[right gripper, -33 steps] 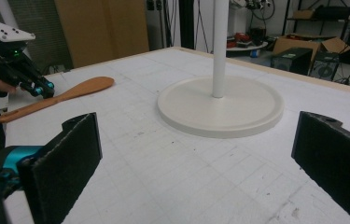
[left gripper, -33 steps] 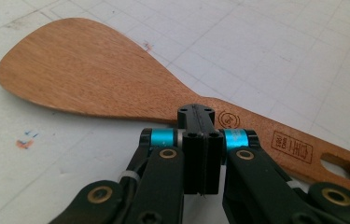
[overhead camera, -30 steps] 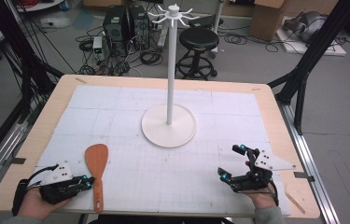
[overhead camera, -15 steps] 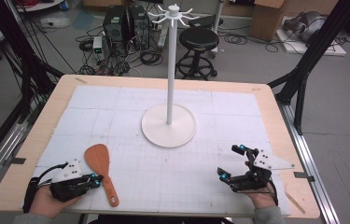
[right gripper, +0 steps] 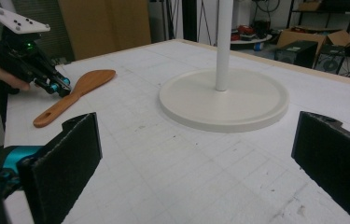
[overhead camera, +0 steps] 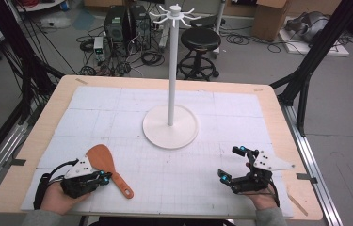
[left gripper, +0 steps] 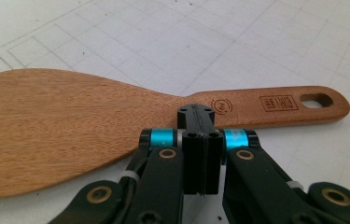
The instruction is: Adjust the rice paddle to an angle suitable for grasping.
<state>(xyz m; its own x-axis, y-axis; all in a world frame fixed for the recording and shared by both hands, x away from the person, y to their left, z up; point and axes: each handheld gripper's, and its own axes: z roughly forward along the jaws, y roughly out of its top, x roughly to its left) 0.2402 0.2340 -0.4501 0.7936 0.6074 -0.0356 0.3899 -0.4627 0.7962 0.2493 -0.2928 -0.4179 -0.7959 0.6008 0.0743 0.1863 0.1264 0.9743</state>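
A wooden spatula lies flat on the white gridded mat near the front left, blade to the far left, handle with its hanging hole pointing front right. My left gripper is shut with its jaws pressed together and nothing between them. Its tip rests against the near edge of the spatula's neck. My right gripper stands open at the front right with nothing between its jaws. From the right gripper view, the spatula and left gripper lie far off to the left.
A white hook stand with a round base and tall pole rises from the mat's middle. The wooden table rim frames the mat. Beyond the table are a stool, computer cases and cables on the floor.
My left gripper has slid to the right along the table's front, and the spatula has turned, its handle swinging out to the right. The right gripper has stayed put.
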